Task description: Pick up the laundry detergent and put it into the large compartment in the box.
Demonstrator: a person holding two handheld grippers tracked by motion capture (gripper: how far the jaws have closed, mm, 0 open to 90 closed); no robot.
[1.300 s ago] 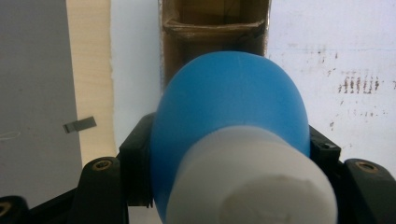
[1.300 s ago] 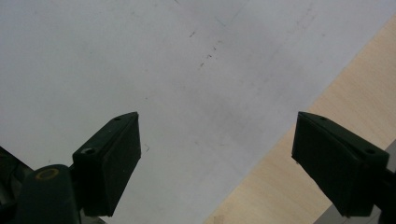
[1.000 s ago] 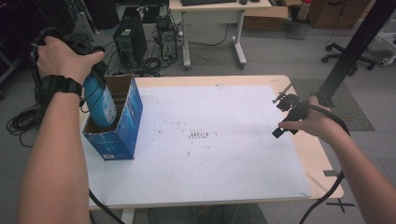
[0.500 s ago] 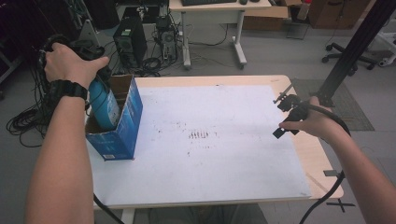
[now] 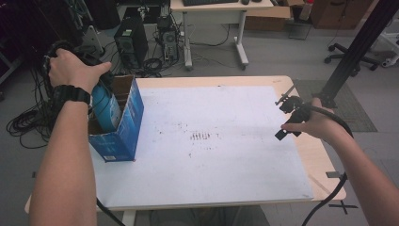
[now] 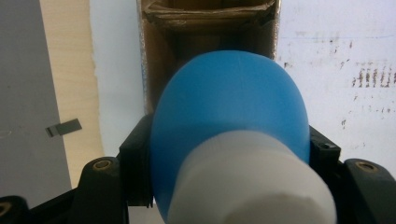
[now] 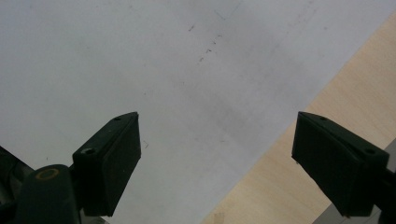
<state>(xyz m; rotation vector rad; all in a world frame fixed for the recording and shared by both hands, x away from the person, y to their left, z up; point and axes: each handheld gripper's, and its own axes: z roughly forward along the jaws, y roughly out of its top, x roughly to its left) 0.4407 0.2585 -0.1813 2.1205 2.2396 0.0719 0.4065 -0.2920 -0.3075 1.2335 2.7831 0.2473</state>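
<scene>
Left tool (image 5: 101, 89) clamps one blue bottle (image 5: 106, 109) in one blue carton (image 5: 123, 134); right tool (image 5: 288, 117) stands wide and empty.
High view: the bottle leans in the open carton at the table's (image 5: 324, 160) left edge, the right tool well apart at the right edge; since a second ago the carton has tipped a little. Left tool view: both jaws press the bottle (image 6: 229, 116), white cap (image 6: 252, 182) nearest, above the carton's cardboard inside (image 6: 161, 60). Right tool view: right tool (image 7: 217, 158) over one white sheet (image 7: 140, 60), nothing between.

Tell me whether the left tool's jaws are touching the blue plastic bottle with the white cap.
Touching. In the left gripper view, the left tool has both black jaws pressed against the sides of the blue bottle, above the open cardboard box.
</scene>
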